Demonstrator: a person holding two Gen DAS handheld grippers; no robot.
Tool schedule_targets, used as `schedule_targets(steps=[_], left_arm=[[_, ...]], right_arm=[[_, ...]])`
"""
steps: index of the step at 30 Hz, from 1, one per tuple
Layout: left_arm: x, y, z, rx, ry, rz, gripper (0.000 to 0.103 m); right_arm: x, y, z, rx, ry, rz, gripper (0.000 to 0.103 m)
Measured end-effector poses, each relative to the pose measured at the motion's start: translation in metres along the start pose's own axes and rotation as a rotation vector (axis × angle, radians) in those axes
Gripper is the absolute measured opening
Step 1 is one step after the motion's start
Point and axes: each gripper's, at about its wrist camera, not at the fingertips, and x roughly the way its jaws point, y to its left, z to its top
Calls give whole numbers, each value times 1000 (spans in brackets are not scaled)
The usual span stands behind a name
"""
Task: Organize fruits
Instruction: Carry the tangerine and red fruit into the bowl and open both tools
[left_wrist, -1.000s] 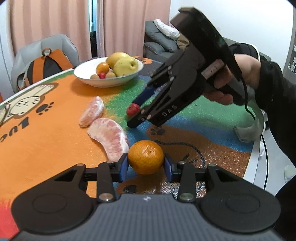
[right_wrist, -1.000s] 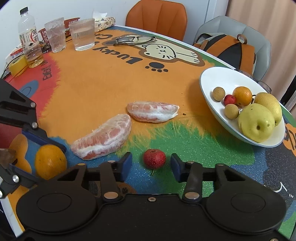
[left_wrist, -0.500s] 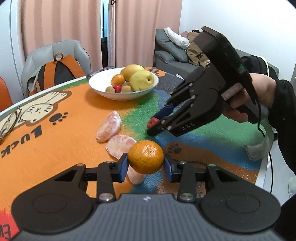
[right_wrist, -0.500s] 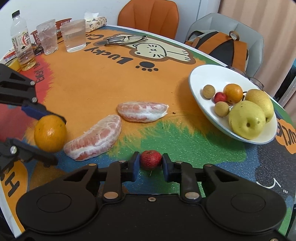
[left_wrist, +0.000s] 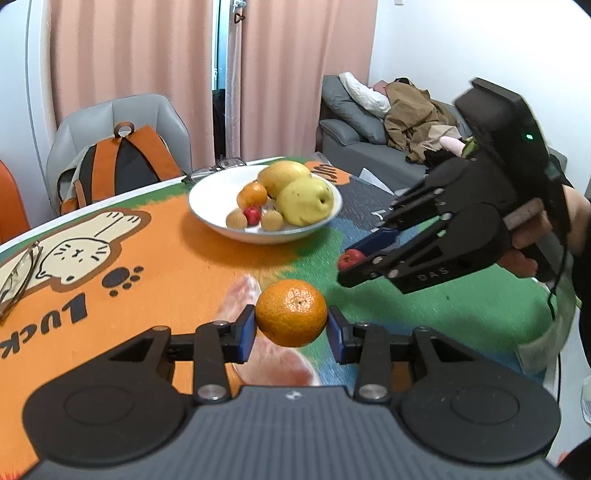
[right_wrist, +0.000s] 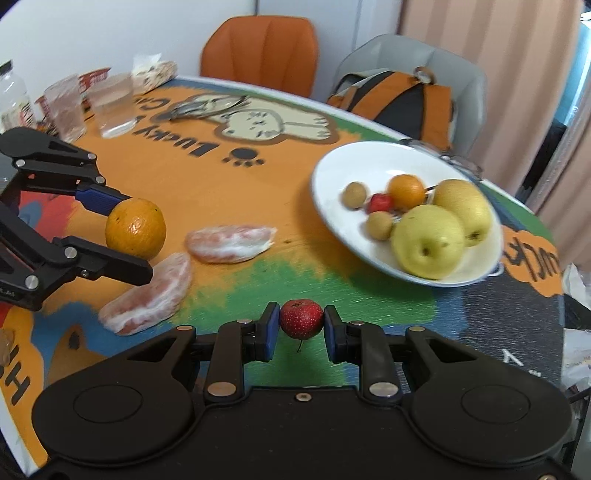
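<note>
I've got the left gripper clamped on the mandarin and the right gripper pinched on the small red fruit, both held above the table w/ the white bowl ahead. To do this well I'd bring them in one at a time, red fruit to the open near-left part of the bowl by the other red one, then mandarin beside the orange. Go low before letting go so nothing rolls, and steer clear of the pomelo segments on the cloth.
</note>
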Motion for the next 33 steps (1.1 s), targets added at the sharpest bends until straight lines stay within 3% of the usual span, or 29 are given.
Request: schedule_targets(steps=[9,23,33], left_arm=[[27,10,27,-8,-40,10,39],[91,28,57,-44,-57,43,39],[122,28,68,-36,-8,46,39]], right_arm=[[-2,-27,7,77,-60,-29,24],[6,-40,11,97,-70,-32,24],[4,-51,20,112,-94,-43,24]])
